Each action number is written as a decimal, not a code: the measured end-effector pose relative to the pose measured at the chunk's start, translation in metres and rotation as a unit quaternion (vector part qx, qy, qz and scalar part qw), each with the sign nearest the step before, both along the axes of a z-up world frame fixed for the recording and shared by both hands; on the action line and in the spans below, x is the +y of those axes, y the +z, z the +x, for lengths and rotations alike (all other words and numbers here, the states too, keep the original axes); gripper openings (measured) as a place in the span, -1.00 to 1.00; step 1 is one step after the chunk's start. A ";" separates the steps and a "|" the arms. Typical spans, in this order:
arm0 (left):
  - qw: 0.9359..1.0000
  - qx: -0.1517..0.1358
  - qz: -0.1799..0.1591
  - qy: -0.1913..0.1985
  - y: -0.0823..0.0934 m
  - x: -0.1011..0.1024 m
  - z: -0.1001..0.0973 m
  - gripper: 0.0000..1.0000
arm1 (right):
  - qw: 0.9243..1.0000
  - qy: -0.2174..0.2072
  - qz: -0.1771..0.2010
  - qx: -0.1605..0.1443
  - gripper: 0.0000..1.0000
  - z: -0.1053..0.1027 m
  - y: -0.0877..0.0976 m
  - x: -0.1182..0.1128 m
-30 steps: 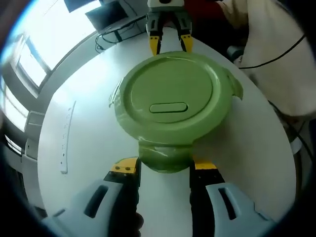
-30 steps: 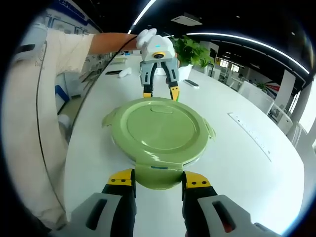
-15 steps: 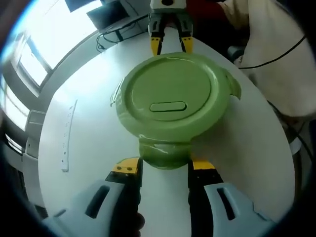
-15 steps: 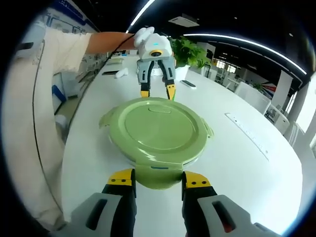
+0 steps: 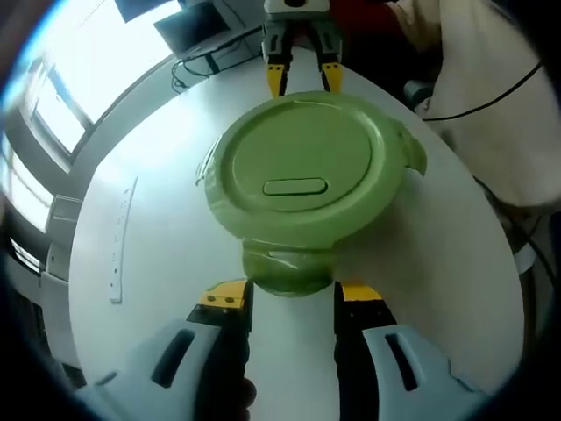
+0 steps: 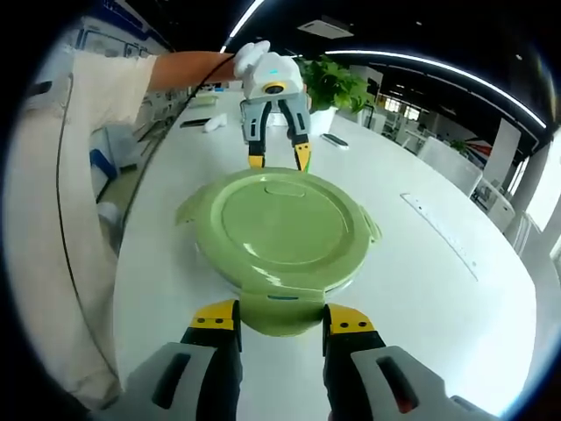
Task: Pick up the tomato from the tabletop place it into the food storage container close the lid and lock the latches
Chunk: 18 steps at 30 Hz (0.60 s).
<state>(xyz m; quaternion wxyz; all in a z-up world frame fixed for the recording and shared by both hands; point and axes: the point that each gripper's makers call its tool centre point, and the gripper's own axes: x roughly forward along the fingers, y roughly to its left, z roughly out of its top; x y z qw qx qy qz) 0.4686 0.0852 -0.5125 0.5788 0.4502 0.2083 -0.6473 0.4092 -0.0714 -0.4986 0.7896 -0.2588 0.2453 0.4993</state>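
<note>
Lid is seated on the container; I can't see the tomato, presumably sealed inside. My left tool straddles the 6 o'clock latch, spread, and my right tool likewise straddles its near latch. Both look unlocked, so latching remains.

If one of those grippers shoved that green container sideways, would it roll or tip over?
Probably neither. The green container sits low, wide and flat on the white table, so tipping seems unlikely. The tabletop looks smooth, so it would likely slide. Its lid looks like stiff plastic.
</note>
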 end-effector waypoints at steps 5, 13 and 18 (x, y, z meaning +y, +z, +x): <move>1.000 -0.001 -0.001 0.001 0.000 0.002 0.000 -0.43 | 1.000 0.004 0.000 -0.009 -0.36 0.000 0.000 0.000; 1.000 -0.008 -0.001 0.008 0.003 0.009 0.003 -0.39 | 1.000 0.015 -0.002 -0.027 -0.29 0.000 0.001 -0.003; 1.000 -0.015 -0.010 0.017 0.011 0.016 0.003 -0.38 | 0.999 0.017 0.009 -0.029 -0.24 -0.004 0.006 -0.005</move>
